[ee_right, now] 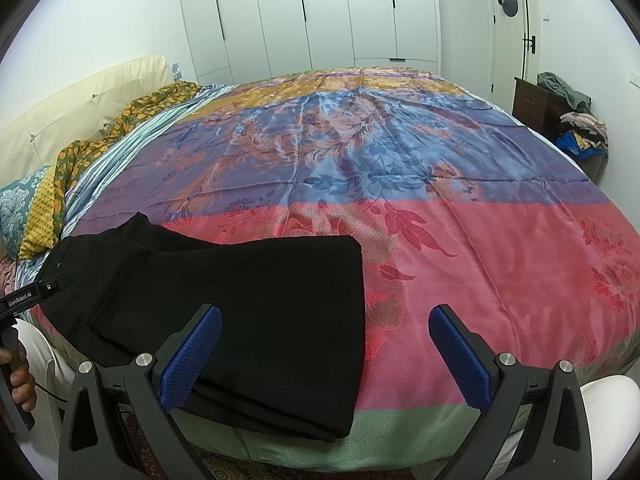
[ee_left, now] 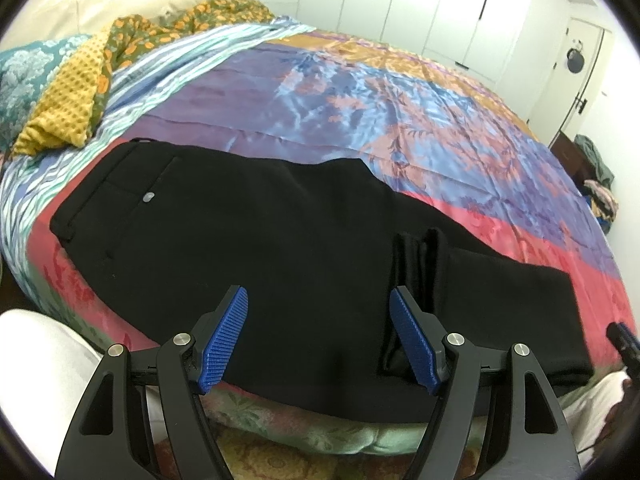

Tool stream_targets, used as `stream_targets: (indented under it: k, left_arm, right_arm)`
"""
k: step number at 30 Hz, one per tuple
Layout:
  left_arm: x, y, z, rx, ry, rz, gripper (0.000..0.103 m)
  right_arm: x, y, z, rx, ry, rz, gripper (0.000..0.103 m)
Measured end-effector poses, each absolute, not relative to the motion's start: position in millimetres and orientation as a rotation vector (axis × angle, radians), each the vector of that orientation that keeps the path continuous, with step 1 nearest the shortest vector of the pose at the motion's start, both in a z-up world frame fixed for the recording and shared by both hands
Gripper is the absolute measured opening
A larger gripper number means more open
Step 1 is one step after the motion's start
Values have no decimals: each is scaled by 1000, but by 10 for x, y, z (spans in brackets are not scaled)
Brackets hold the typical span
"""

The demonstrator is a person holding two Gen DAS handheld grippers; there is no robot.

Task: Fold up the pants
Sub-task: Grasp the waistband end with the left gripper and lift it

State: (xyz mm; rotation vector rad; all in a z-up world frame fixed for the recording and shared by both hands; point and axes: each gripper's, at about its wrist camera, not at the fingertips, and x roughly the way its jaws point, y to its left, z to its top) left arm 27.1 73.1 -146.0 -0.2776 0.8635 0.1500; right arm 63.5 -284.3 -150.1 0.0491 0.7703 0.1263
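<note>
Lying flat along the near edge of a bed (ee_right: 460, 264), a pair of black pants (ee_left: 260, 260) stretches sideways across a shiny bedspread (ee_left: 360, 92) banded in pink, blue, purple and gold. In the left wrist view the waistband, with a small pale button, sits to the left and the legs run to the right, where a raised crease crosses the cloth. The right wrist view shows the leg ends, one layer lying on another. The left hand-held gripper (ee_left: 319, 338) hovers above the middle of the pants, its blue-padded fingers spread wide and holding nothing. The right hand-held gripper (ee_right: 325, 354) hovers near the leg hems, fingers likewise spread apart and empty. White wardrobe doors (ee_right: 320, 12) stand behind the bed.
</note>
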Motion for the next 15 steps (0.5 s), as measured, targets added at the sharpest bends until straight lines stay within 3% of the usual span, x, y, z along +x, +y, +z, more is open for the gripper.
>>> stream_targets:
  k: [6, 10, 15]
  left_arm:
    - [99, 2017, -1182, -695, 731, 218, 78]
    - [-314, 2928, -1363, -972, 640, 417, 79]
    - [-295, 3120, -1756, -1076, 704, 412, 78]
  right_arm:
    - [648, -2866, -1516, 65, 772, 122, 102]
    - [685, -2839, -1533, 70, 781, 139, 102]
    - [692, -2746, -1553, 49, 789, 165, 102]
